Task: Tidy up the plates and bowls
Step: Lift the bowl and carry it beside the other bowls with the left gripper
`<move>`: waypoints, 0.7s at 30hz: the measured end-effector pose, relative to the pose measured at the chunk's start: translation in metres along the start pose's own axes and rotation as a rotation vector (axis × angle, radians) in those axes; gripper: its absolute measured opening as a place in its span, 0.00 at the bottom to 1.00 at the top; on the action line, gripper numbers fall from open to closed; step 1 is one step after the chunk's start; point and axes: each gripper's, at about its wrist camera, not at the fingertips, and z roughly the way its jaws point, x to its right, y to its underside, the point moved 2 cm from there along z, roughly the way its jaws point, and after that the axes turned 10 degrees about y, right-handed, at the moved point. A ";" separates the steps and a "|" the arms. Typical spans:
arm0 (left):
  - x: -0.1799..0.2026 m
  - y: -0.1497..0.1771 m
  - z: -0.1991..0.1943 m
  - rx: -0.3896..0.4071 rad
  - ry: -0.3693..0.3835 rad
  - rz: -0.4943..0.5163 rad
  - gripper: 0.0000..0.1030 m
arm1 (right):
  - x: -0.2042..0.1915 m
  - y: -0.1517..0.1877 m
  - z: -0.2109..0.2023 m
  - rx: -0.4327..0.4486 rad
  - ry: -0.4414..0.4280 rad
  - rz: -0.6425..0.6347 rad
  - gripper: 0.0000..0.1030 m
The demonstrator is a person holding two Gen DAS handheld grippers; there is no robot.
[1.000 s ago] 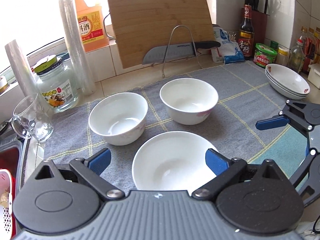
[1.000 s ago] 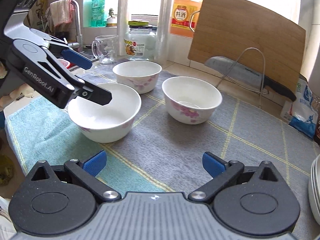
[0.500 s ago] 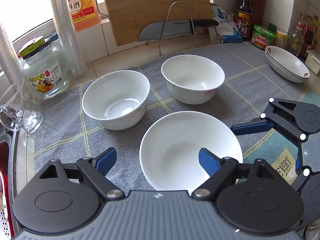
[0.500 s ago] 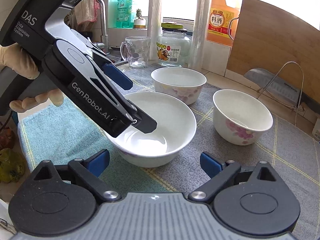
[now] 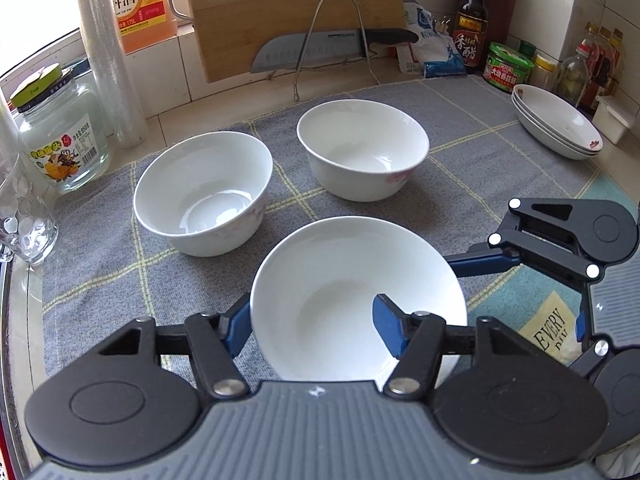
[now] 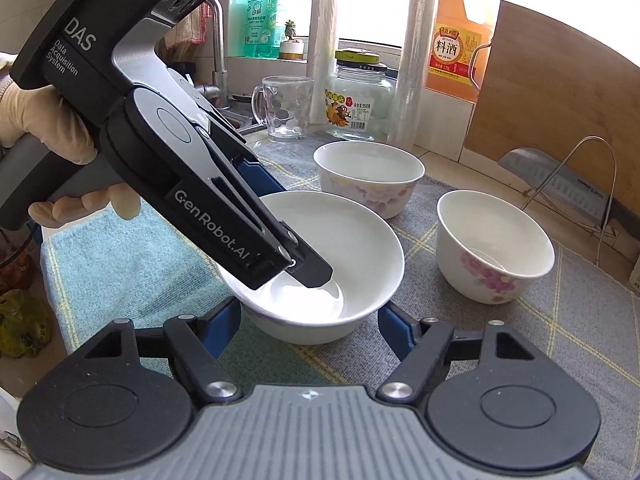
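A wide white bowl [image 5: 340, 280] sits on the grey checked cloth [image 5: 120, 260] nearest to me. My left gripper [image 5: 312, 330] is shut on its near rim, with one pad outside the wall and the other pad [image 5: 390, 332] inside. In the right wrist view its inner finger [image 6: 312, 272] reaches down into this bowl [image 6: 360, 240]. My right gripper [image 6: 310, 328] is closing around the bowl's lower wall, and both pads meet its sides. Two taller flowered bowls [image 5: 204, 196] [image 5: 362, 152] stand behind. A stack of shallow plates [image 5: 556, 124] rests at the far right.
A glass jar [image 5: 60, 136] and a glass mug [image 5: 20, 216] stand at the left edge of the cloth. A cutting board [image 5: 296, 12] and a knife [image 5: 320, 50] lean on a wire rack at the back. Bottles and jars crowd the back right corner. A gloved hand [image 6: 36, 112] holds the left gripper.
Both grippers came forward and down to the wide bowl and narrowed their jaws. The left now clamps the rim, and the right has closed in on the bowl's sides.
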 end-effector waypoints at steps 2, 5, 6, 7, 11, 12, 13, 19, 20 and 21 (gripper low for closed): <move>-0.001 0.000 0.000 0.000 0.004 -0.002 0.61 | 0.000 0.000 0.000 -0.002 0.000 0.000 0.77; -0.002 0.000 -0.001 0.000 0.009 -0.003 0.61 | 0.000 0.000 0.000 -0.004 0.002 -0.002 0.77; -0.001 0.000 -0.001 -0.001 0.008 -0.001 0.61 | 0.000 -0.001 0.000 -0.006 0.004 -0.004 0.77; -0.002 0.000 -0.001 -0.002 0.008 0.002 0.61 | 0.000 -0.001 0.000 -0.007 0.005 -0.005 0.77; 0.000 -0.001 -0.002 -0.001 0.012 0.006 0.61 | 0.001 -0.002 -0.004 -0.009 0.007 -0.002 0.77; 0.001 -0.002 -0.002 -0.001 0.015 0.009 0.61 | 0.002 -0.002 -0.006 -0.009 0.008 -0.002 0.77; 0.003 -0.002 -0.001 -0.001 0.018 0.012 0.61 | 0.003 -0.002 -0.008 -0.009 0.010 -0.002 0.77; 0.017 -0.008 0.005 0.003 0.049 0.043 0.61 | 0.012 0.005 -0.021 -0.019 0.044 0.015 0.77; 0.020 -0.010 0.007 0.003 0.055 0.048 0.61 | 0.015 0.006 -0.023 -0.022 0.053 0.019 0.77; 0.024 -0.012 0.009 0.003 0.062 0.056 0.61 | 0.017 0.008 -0.025 -0.026 0.063 0.024 0.77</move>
